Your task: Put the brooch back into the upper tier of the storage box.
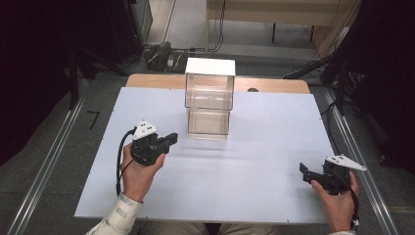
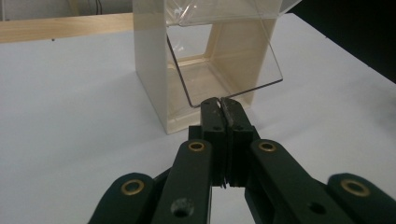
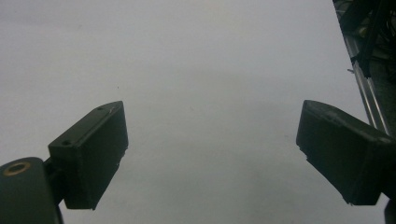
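A two-tier clear storage box with cream walls and a white top stands at the board's middle back. In the left gripper view its lower compartment is empty, and a clear front flap slants outward. My left gripper is shut, pointing right at the box's lower left front. Its tips sit at the flap's lower edge; I cannot tell if they touch it. My right gripper is open near the board's right front, over bare board, with nothing between its jaws.
The white board lies on a wooden table. Metal rails run along both sides on the floor. Cables and dark equipment lie beyond the table's far edge.
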Demonstrator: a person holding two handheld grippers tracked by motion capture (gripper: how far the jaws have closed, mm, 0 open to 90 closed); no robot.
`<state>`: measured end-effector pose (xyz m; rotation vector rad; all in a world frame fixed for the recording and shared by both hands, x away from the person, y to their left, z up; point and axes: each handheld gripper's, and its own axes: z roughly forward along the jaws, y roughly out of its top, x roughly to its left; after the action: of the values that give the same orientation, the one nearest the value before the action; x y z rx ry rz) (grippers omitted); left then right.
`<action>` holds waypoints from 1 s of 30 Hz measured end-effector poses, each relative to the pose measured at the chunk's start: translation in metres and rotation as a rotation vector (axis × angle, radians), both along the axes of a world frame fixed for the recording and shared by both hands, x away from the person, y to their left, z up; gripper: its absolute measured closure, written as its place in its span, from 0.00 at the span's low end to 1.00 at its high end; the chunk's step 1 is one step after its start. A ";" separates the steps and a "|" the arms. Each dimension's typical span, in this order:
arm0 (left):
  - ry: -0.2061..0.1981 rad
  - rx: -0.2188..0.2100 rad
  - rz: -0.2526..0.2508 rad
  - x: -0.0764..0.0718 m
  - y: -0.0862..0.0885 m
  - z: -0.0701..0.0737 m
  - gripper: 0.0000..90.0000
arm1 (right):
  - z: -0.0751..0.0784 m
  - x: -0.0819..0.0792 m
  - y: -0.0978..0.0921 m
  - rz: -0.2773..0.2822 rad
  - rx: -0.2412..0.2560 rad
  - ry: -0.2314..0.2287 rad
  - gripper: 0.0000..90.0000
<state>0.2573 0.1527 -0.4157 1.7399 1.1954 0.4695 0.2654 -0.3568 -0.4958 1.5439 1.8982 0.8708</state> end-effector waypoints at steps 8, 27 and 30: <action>-0.005 0.017 -0.018 0.004 -0.006 0.010 1.00 | 0.000 0.000 0.000 0.000 0.002 0.001 0.08; -0.032 0.011 -0.034 0.013 -0.015 0.026 1.00 | 0.000 0.000 0.000 0.003 0.003 0.001 0.08; -0.035 0.004 -0.034 0.013 -0.016 0.028 1.00 | 0.000 0.000 0.000 0.002 0.003 0.001 0.08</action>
<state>0.2707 0.1363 -0.3878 1.7461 1.1387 0.4809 0.2650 -0.3568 -0.4956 1.5447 1.9007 0.8737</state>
